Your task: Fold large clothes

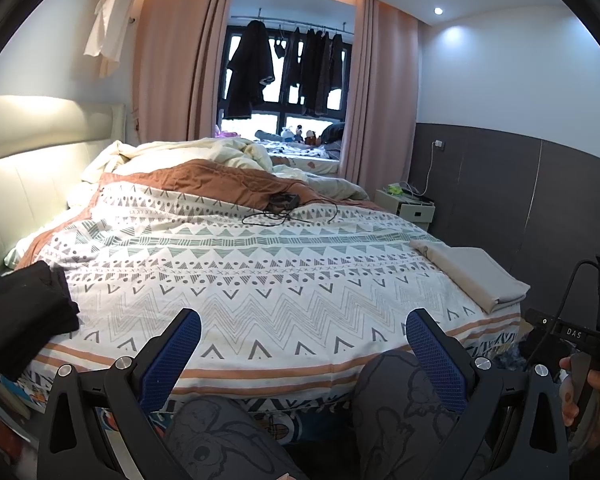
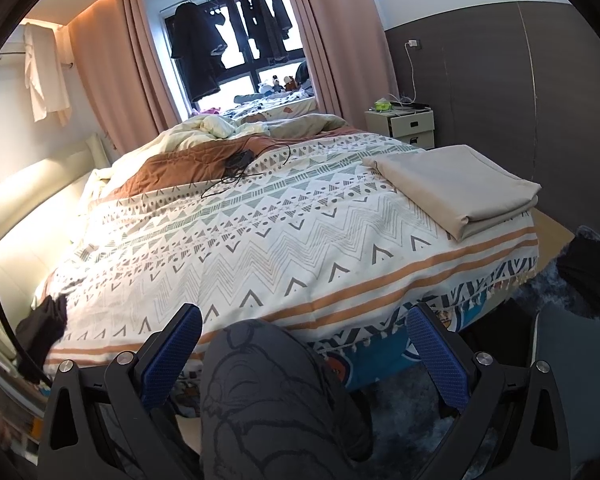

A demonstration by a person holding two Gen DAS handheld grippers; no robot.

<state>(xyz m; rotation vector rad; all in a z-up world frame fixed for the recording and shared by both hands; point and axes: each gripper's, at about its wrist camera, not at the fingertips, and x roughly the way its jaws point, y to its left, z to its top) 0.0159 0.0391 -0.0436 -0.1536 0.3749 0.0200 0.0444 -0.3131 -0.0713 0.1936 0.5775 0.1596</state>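
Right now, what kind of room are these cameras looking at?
Most likely a home bedroom. A large bed with a patterned cover fills the view, a small bedside cabinet stands by the wall, and dark clothes hang at the curtained window.

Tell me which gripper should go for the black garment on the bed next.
Left, probably. The black garment lies at the bed's left edge, near the open left gripper. From the right gripper, also open and empty, it sits far off to the left.
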